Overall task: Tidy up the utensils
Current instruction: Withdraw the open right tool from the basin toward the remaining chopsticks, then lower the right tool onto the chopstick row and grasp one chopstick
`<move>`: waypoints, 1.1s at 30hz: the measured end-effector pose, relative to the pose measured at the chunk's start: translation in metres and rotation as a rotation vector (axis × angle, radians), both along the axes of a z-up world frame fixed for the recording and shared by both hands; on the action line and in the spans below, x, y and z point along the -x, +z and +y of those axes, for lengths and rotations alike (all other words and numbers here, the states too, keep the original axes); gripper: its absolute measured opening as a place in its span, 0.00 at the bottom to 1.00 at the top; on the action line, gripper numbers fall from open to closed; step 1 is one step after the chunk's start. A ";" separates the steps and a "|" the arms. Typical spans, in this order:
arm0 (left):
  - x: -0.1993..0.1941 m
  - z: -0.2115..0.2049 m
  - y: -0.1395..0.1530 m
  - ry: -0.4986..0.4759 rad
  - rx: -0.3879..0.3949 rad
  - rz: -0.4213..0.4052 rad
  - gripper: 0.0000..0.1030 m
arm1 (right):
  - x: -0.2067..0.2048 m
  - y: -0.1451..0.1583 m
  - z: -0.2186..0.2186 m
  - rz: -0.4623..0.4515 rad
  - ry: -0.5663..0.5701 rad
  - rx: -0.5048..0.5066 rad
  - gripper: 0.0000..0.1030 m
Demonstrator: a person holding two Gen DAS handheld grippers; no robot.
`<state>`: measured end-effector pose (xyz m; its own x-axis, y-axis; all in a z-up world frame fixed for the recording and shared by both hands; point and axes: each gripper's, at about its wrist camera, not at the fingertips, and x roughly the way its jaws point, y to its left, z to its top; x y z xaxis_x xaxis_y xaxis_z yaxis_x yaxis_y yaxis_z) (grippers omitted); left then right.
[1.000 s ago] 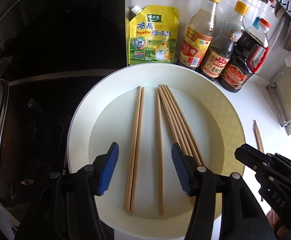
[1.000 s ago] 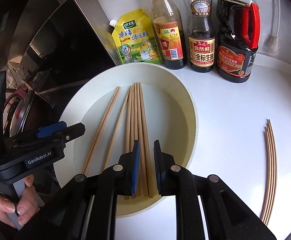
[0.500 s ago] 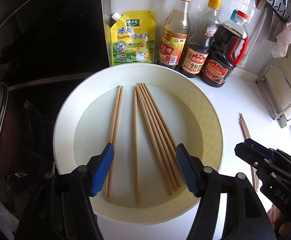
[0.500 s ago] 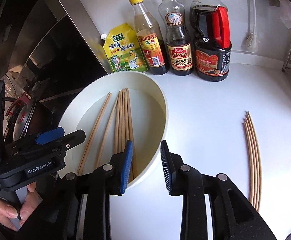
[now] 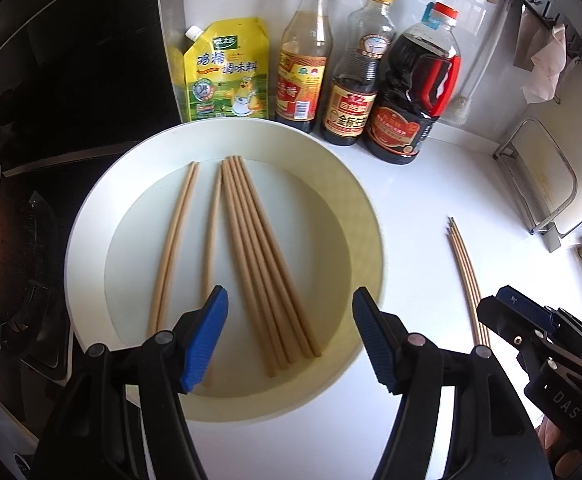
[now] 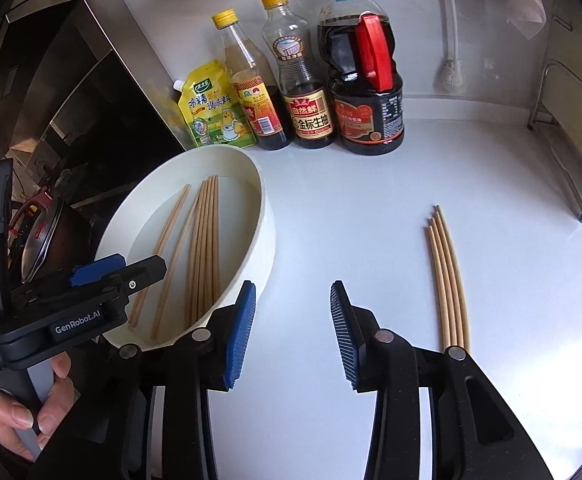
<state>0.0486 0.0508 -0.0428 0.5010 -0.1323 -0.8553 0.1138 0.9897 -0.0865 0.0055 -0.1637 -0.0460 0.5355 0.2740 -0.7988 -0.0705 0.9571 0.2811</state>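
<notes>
Chopsticks (image 5: 259, 256) in bowl (image 5: 365, 216), near ends hidden

Your right gripper leaves the basin

Your right gripper (image 6: 293, 334) is now spread wide over bare counter (image 6: 371, 216) beside the white basin (image 6: 265, 216), off the chopsticks (image 6: 203, 256) it pinched; your left gripper (image 5: 289, 338) sits farther right over them.

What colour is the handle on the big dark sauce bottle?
Red; the handle on the big sauce bottle shows best in the right wrist view.
</notes>
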 end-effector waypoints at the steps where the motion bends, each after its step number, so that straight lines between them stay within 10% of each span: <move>1: 0.001 -0.005 0.000 -0.002 0.000 -0.002 0.62 | 0.002 0.000 -0.005 -0.001 -0.006 -0.002 0.38; 33: 0.028 -0.140 -0.021 -0.122 -0.052 0.056 0.62 | 0.017 -0.047 -0.131 0.052 -0.086 0.072 0.42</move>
